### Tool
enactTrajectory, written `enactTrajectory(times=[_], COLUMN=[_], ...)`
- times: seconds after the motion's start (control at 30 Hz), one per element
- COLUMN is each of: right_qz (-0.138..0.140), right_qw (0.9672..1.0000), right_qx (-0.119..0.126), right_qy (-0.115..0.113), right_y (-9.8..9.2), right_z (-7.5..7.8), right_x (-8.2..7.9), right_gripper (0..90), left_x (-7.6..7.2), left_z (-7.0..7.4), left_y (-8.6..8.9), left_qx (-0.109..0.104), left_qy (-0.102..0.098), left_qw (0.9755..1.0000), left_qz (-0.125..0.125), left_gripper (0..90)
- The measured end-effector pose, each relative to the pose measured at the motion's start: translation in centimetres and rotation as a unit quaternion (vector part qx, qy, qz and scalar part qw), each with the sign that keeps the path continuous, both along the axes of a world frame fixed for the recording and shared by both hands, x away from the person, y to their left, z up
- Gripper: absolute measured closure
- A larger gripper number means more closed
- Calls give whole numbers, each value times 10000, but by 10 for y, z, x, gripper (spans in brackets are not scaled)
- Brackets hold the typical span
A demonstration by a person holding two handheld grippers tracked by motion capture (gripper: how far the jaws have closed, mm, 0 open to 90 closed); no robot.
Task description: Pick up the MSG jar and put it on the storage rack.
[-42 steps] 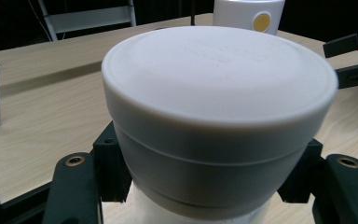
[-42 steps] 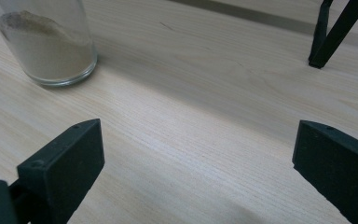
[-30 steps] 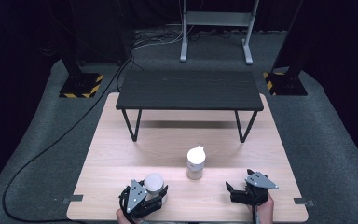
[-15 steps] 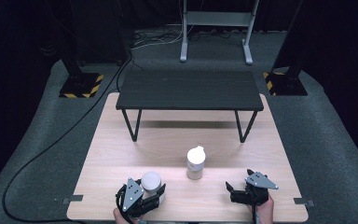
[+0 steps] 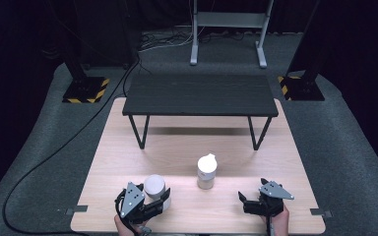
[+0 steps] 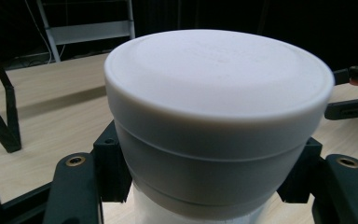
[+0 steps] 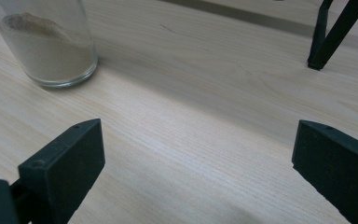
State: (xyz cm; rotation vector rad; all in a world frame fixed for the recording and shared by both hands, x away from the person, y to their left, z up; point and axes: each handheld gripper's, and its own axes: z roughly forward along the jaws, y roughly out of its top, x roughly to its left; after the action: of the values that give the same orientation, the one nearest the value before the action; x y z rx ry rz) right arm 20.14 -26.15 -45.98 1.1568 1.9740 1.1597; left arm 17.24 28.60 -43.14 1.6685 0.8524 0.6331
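The left gripper (image 5: 150,206) sits at the near left of the wooden table (image 5: 177,147), with the person's hand behind it at the near edge. Its two black jaws are closed on a white-capped jar (image 5: 154,188). In the left gripper view, the jaws clamp the jar (image 6: 214,130) from both sides, just below the wide white cap, and the pads press directly against its wall. The jar stands upright between the jaws. Whether its base rests on the table cannot be told.

The right gripper (image 5: 248,202) sits at the near right of the table, well apart from the left gripper. Its jaws stand wide open and point toward the middle of the table. In the right gripper view, nothing but bare wood lies between the two black pads (image 7: 65,163), and they touch no object. The gripper is low, close to the table surface.

A second jar (image 5: 206,171) with a white top stands upright between the two grippers, slightly farther from the person. In the right gripper view, its clear glass body (image 7: 46,42) shows a pale powder inside, sloped to one side. Neither gripper touches it.

A low black bench (image 5: 199,94) stands on the far half of the table, well apart from both jars.
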Motion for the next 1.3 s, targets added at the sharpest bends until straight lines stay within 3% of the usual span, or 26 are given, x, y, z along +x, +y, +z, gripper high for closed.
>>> enactTrajectory(times=[0.7, 1.3], right_qz=[8, 13], right_qw=[10000, 10000], right_qx=[25, -13], right_qy=[34, 36], right_y=[-1, 0], right_z=[0, 1], right_x=[1, 1], right_gripper=[16, 16], left_x=[15, 40], left_z=[26, 44], left_y=[2, 2], left_qx=[35, 54], left_qy=[-216, -275], left_qw=[9998, 9996], left_qz=[34, -67], left_gripper=[350, 350])
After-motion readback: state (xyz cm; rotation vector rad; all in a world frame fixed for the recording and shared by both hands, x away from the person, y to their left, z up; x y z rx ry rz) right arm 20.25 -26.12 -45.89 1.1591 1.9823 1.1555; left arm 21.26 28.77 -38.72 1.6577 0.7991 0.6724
